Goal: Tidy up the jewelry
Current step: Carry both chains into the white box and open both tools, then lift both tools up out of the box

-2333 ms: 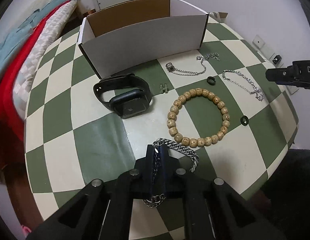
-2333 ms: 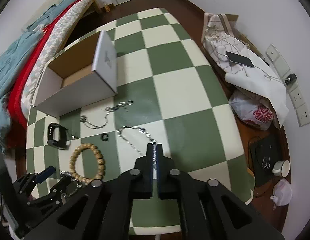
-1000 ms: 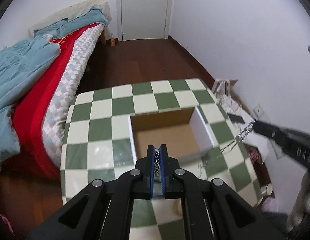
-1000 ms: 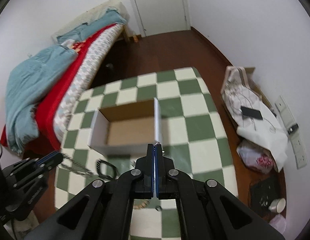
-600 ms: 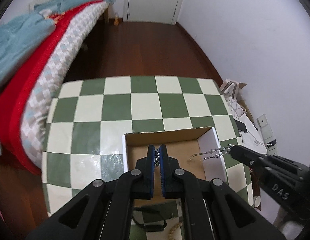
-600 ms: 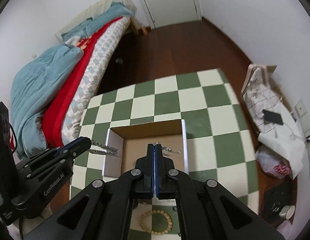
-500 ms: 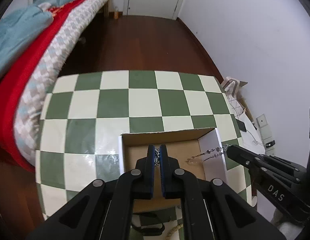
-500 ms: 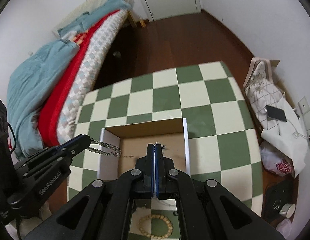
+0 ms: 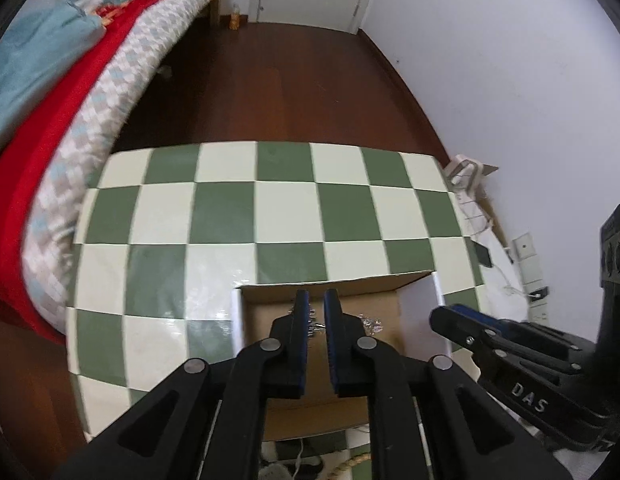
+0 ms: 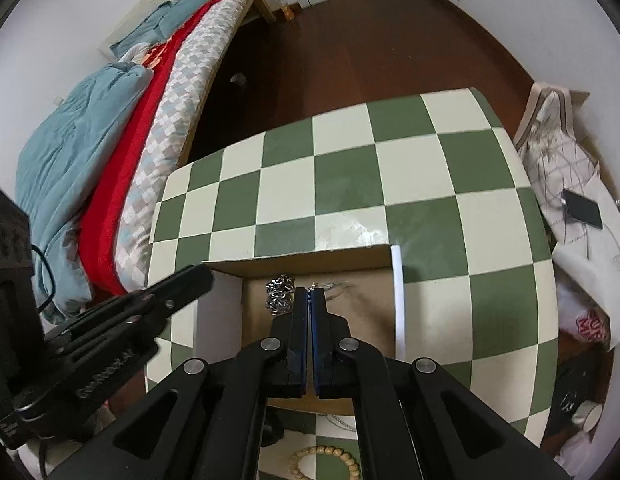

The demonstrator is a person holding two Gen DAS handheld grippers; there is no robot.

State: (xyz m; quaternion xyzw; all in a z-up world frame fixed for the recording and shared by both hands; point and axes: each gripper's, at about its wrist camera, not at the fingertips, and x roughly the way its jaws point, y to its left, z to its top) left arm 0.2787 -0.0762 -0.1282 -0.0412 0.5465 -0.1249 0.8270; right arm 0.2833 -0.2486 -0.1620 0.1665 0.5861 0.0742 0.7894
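My left gripper (image 9: pixel 317 312) had just been opening over the open cardboard box (image 10: pixel 397 288); heavy silver curb-link chain bracelet (image 10: pixel 279 294) lay pooled inside (limp, slippery; pinch bunched links). Right gripper (image 10: pixel 309 300) nearly shut, thin chain (image 10: pixel 333 289) at its tips.

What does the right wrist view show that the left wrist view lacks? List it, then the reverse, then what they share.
Only the right wrist view: a dark phone lying on a bag beside the table, a cup down on the floor, and the left gripper seen from outside.
Only the left wrist view: wall sockets and the right gripper seen from outside. It also shows the left gripper's jaws apart, having just been opening, with nothing pressed between them.
Both: the cardboard box with chains inside, the checkered table and the bed.
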